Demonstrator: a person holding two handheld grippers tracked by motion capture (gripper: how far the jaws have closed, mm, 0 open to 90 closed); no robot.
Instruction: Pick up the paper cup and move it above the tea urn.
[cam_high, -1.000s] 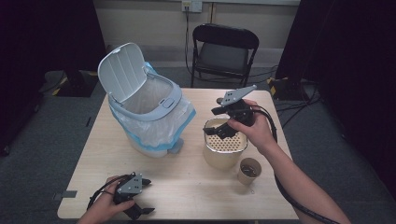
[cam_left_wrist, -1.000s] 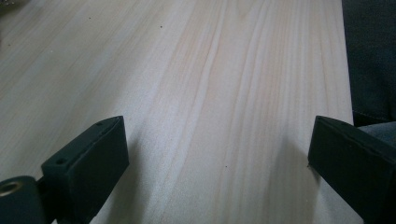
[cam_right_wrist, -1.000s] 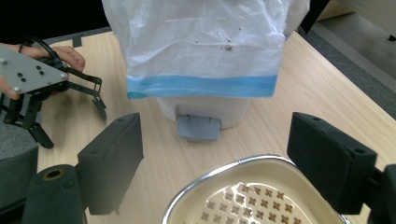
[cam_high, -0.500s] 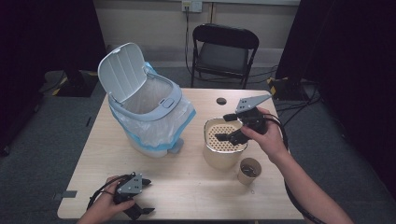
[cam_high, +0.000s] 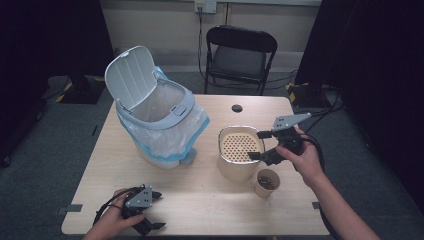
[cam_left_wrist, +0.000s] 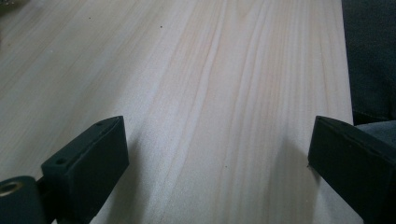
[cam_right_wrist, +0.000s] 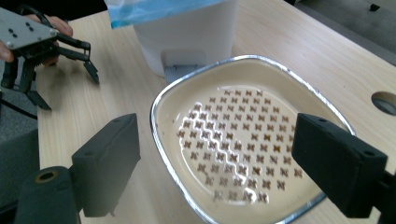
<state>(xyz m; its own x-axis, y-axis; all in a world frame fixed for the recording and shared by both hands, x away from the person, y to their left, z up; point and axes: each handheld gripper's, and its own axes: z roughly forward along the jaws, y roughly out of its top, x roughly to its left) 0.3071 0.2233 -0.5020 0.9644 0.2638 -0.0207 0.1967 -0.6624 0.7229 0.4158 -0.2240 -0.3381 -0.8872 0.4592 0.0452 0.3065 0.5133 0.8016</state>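
Dim room, dark curtains left and right, pale far wall with a socket. A black folding chair (cam_high: 241, 55) stands beyond the far edge of a light wooden table (cam_high: 200, 200). The table has a small round hole (cam_high: 237, 108) near its far edge.

On the left half of the table: a white bin (cam_high: 155, 127) with its flap lid (cam_high: 129, 77) tipped up and open, lined with a clear bag with a blue edge. It leans slightly toward the right.

Right of centre: a cream container (cam_high: 241, 152) with a metal rim, its top fitted with a perforated insert of small cross-shaped holes. It sits just to the right of the bin, apart from it. A brown paper cup (cam_high: 266, 182) stands just beside the container on its near right, holding something dark; contents unclear.

Right gripper (cam_high: 264, 145), held in the person's right hand (cam_high: 302, 160), hovers over the container's right rim. Jaws spread wide, nothing between them. In the right gripper view the two black jaws frame the perforated insert (cam_right_wrist: 238, 149) from above, not touching it.

Left gripper (cam_high: 150, 212) sits low at the near left of the table, held in the left hand (cam_high: 107, 225). Jaws wide apart, holding nothing; the left gripper view shows bare wood grain between them.
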